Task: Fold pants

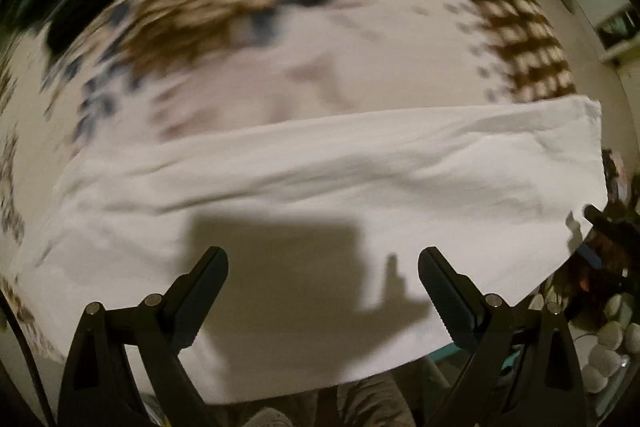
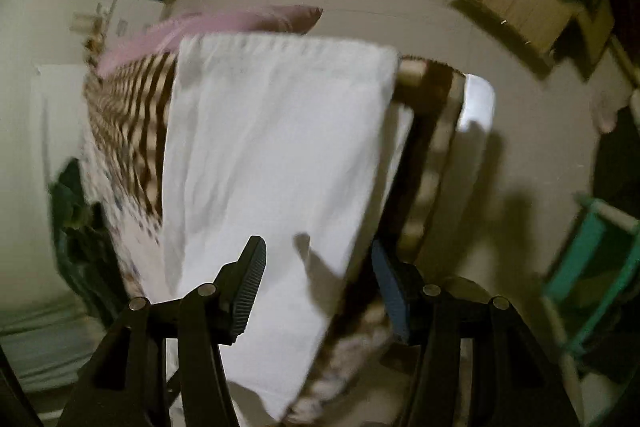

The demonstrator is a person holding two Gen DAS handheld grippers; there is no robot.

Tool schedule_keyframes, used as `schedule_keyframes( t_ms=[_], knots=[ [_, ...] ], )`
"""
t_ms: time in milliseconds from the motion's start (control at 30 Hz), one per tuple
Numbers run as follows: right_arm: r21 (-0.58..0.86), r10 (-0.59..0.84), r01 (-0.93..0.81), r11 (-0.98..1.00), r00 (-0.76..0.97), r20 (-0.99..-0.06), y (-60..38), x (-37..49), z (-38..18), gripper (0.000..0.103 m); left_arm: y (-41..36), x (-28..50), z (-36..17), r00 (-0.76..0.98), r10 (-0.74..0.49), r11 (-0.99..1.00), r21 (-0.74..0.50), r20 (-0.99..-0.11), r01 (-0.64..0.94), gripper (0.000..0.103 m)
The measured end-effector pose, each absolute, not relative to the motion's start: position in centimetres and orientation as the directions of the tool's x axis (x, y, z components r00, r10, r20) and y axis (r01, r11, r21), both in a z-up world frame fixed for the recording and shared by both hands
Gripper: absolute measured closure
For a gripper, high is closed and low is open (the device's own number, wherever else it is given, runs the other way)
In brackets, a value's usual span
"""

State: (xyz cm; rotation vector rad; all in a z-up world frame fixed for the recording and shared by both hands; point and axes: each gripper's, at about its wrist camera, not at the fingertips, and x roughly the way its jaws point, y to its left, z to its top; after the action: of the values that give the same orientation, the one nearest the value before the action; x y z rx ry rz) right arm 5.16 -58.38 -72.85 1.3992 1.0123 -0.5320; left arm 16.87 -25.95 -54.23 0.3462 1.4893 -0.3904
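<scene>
Both jaws apart, left gripper [image 1: 323,293] and right gripper [image 2: 318,285] over folded white pants [image 1: 320,187] on the bed [image 1: 360,27]; next, grip an end for another fold.

Bed [image 1: 360,39] fills upper frame, cover white with brown-checked and blue patches; white pants [image 1: 320,187] folded flat across it mid-frame; pink pillow [image 2: 224,27] at far end, upper centre

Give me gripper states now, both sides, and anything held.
Left gripper: open, holding nothing, above the white pants.
Right gripper: open, holding nothing, the white pants ahead of it.
</scene>
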Motion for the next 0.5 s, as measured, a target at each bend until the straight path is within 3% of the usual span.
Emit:
schedule_keyframes(
  t_ms=[133, 367, 400, 433, 500],
  knots=[
    [0.62, 0.25, 0.776, 0.112, 0.582, -0.774, -59.4, 5.0, -74.3, 0.041, -30.2, 16.0, -56.1, 0.027, -0.021, 0.86, -0.004, -0.999, 0.511, 0.006],
    [0.729, 0.259, 0.675, 0.114, 0.688, -0.678, -58.9, 5.4, -75.1, 0.043, -32.6, 14.5, -58.8, 0.009, 0.03, 0.856, 0.031, -1.0, 0.515, 0.006],
    [0.742, 0.257, 0.66, 0.117, 0.702, -0.665, -59.2, 5.5, -75.1, 0.048, -32.6, 14.5, -59.2, 0.007, 0.038, 0.856, 0.036, -0.999, 0.515, 0.006],
    [0.757, 0.257, 0.642, 0.121, 0.716, -0.649, -59.4, 5.6, -74.9, 0.062, -33.0, 15.7, -59.7, 0.004, 0.043, 0.857, 0.039, -0.999, 0.513, 0.006],
    [0.798, 0.276, 0.583, 0.15, 0.751, -0.6, -59.2, 6.3, -74.4, 0.073, -33.1, 16.1, -60.3, 0.004, 0.051, 0.86, 0.046, -0.999, 0.507, 0.006]
  ],
)
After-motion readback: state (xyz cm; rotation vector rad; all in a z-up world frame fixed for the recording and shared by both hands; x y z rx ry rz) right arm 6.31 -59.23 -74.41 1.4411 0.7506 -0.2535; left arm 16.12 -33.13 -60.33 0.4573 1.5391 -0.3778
